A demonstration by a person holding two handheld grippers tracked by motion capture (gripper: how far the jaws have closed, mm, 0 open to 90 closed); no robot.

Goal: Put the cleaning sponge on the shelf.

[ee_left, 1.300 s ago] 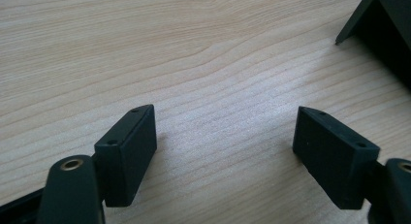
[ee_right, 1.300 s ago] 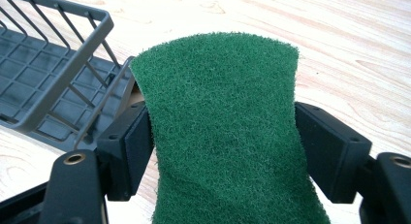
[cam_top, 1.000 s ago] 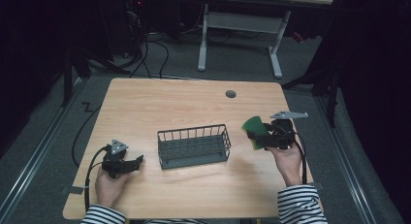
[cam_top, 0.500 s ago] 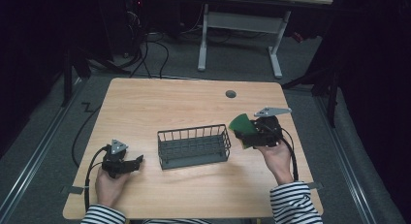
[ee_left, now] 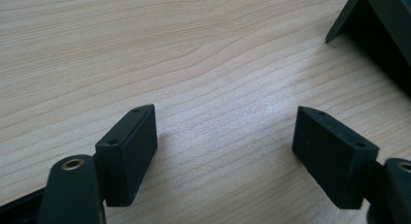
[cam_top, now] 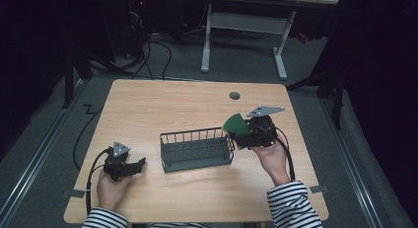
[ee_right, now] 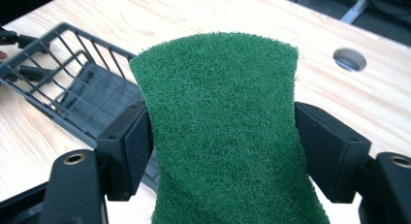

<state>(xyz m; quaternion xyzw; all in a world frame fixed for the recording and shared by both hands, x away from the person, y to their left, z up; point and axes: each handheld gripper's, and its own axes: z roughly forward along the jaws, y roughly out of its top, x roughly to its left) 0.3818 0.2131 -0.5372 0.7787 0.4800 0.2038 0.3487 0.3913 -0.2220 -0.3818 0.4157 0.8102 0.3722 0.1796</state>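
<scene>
A green scouring pad (ee_right: 223, 122) is pinched between the jaws of my right gripper (cam_top: 242, 134), which is shut on it. The pad (cam_top: 235, 125) hangs just above the right end of a dark grey wire basket (cam_top: 197, 149) in the middle of the wooden table (cam_top: 162, 102). The basket (ee_right: 63, 83) lies below and to the left in the right gripper view. My left gripper (cam_top: 135, 166) rests low over the table near its front left, left of the basket. Its jaws (ee_left: 223, 156) stand open with bare wood between them.
A round cable hole (cam_top: 234, 95) sits in the table's far right part. A corner of the basket (ee_left: 378, 25) shows at the top right of the left gripper view. Beyond the table stand a white desk frame (cam_top: 246, 25) and floor cables (cam_top: 148, 45).
My right gripper has carried the green pad leftward, from beside the basket to over its right end. The left gripper has stayed where it was.
</scene>
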